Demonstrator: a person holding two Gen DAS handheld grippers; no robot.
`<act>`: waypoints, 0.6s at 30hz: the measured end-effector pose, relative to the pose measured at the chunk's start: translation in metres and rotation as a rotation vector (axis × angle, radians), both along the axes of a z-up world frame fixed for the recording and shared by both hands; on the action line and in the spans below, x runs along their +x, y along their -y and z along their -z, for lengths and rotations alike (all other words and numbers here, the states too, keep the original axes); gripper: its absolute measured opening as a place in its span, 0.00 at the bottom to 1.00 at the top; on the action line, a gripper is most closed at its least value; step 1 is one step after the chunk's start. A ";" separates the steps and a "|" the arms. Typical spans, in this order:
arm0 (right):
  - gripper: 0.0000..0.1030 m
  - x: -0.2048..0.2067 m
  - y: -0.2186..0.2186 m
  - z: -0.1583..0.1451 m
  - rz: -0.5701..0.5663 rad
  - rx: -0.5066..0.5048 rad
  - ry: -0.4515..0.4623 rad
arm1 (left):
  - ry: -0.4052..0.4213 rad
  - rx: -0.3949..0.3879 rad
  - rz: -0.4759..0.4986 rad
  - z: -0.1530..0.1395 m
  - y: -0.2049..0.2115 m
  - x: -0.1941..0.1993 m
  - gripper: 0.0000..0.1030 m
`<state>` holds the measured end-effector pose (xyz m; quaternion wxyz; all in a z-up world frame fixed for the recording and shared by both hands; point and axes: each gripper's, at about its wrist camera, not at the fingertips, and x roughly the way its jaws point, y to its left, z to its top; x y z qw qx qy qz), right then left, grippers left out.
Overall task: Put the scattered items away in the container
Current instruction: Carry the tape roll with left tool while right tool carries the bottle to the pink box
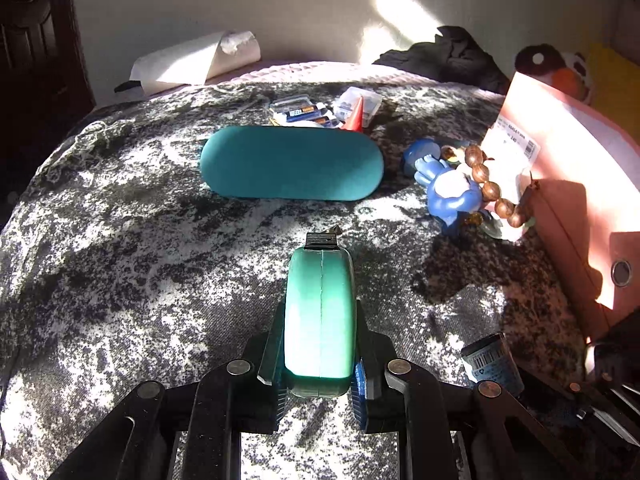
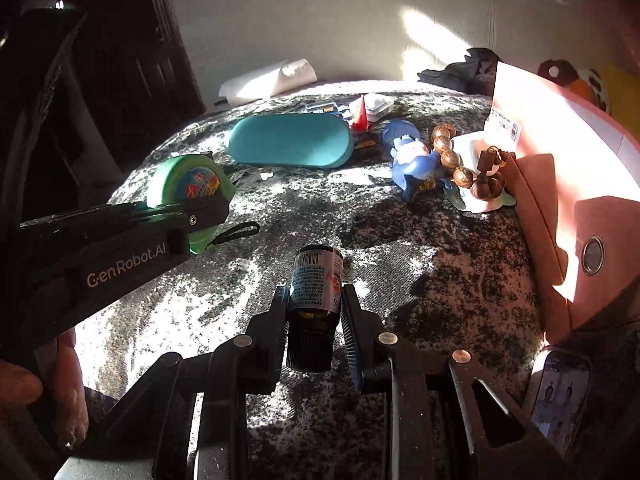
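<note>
My left gripper (image 1: 320,364) is shut on a green tape measure (image 1: 320,312), held just above the mottled grey bedspread (image 1: 120,240); it also shows in the right wrist view (image 2: 188,188). My right gripper (image 2: 314,312) is shut on a small dark bottle (image 2: 314,280) with a barcode label; the bottle also shows in the left wrist view (image 1: 492,364). A pink box (image 1: 568,184) stands open at the right (image 2: 560,168). A teal oval case (image 1: 292,162), a blue figurine (image 1: 448,188) and a wooden bead bracelet (image 1: 492,188) lie ahead.
An orange cone (image 1: 356,116), battery packs (image 1: 300,112) and a clear plastic box (image 1: 358,102) lie behind the teal case. A rolled paper (image 1: 192,64), dark clothes (image 1: 452,56) and a plush toy (image 1: 556,68) sit near the wall. A phone (image 2: 560,396) lies at the lower right.
</note>
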<state>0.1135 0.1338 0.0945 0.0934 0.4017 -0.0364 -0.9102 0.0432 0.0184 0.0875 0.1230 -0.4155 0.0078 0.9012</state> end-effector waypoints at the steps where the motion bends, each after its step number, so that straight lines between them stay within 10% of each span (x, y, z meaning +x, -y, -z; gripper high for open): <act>1: 0.26 0.007 0.002 -0.006 -0.009 0.002 -0.018 | -0.006 0.003 -0.005 -0.004 0.003 0.005 0.21; 18: 0.26 0.091 0.001 -0.088 -0.070 0.021 -0.276 | -0.146 0.029 0.033 -0.080 -0.005 0.075 0.21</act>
